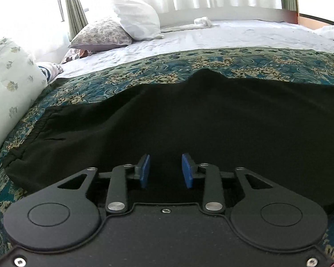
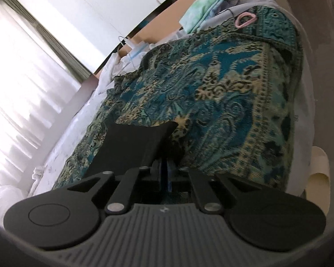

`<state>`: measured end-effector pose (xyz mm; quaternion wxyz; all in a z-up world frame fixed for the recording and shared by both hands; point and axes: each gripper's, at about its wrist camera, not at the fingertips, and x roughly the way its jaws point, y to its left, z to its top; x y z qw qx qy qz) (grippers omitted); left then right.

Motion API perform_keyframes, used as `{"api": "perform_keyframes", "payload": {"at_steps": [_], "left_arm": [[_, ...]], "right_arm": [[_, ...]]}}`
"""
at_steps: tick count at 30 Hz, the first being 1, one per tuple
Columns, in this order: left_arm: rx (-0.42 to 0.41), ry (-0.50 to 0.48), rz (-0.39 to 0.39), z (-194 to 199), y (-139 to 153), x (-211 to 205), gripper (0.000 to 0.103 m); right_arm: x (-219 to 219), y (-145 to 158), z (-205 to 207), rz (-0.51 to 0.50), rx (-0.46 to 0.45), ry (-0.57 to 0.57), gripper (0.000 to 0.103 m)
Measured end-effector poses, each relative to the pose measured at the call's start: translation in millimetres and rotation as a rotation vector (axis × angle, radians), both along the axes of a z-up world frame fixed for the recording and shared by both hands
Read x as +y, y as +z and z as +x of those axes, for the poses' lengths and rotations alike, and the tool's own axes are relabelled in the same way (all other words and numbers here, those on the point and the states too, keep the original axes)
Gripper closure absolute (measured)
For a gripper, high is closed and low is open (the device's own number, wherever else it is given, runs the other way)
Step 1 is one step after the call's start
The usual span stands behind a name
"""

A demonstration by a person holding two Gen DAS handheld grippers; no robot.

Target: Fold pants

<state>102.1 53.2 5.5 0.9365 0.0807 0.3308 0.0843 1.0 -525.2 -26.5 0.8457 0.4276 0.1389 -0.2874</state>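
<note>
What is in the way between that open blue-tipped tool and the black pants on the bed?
Nothing visible. The left tool hovers open right over the black pants, which lie spread on the patterned bedspread with no object between them.

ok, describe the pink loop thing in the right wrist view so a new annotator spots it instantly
Start from the teal paisley bedspread covering the bed and follow it to its far end, at the top right of the right wrist view. The pink loop lies flat on that end, just right of a tie-dyed green cloth. It is the only pink item and the only thin open ring there.
</note>
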Motion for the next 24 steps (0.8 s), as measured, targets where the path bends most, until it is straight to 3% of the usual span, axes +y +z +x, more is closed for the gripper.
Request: {"api": "perform_keyframes", "payload": {"at_steps": [6,9,11,13,21,24], "left_arm": [[-0.010,0.023,0.000,-1.9,-1.1,5.4,0.068],[-0.012,0.047,0.004,-2.8,-1.2,11.6,0.065],[-0.013,0.059,0.002,-3.9,-0.7,15.6,0.062],[-0.014,0.057,0.003,-4.5,-0.5,16.9,0.061],[-0.014,0.051,0.019,-2.9,-2.3,14.6,0.059],[-0.011,0.051,0.018,-1.5,-3.0,13.7,0.058]], "right_arm": [[12.9,3.2,1.0,-0.075,0.007,0.010,0.063],[24.9,8.6,6.3,-0.159,0.032,0.043,0.041],[35.2,13.9,11.9,-0.235,0.079,0.032,0.021],[42.9,16.3,13.9,-0.288,0.129,-0.012,0.021],[45.9,15.6,15.6,-0.323,0.201,0.004,0.031],[42.8,14.9,24.1,-0.335,0.258,0.035,0.064]]}}
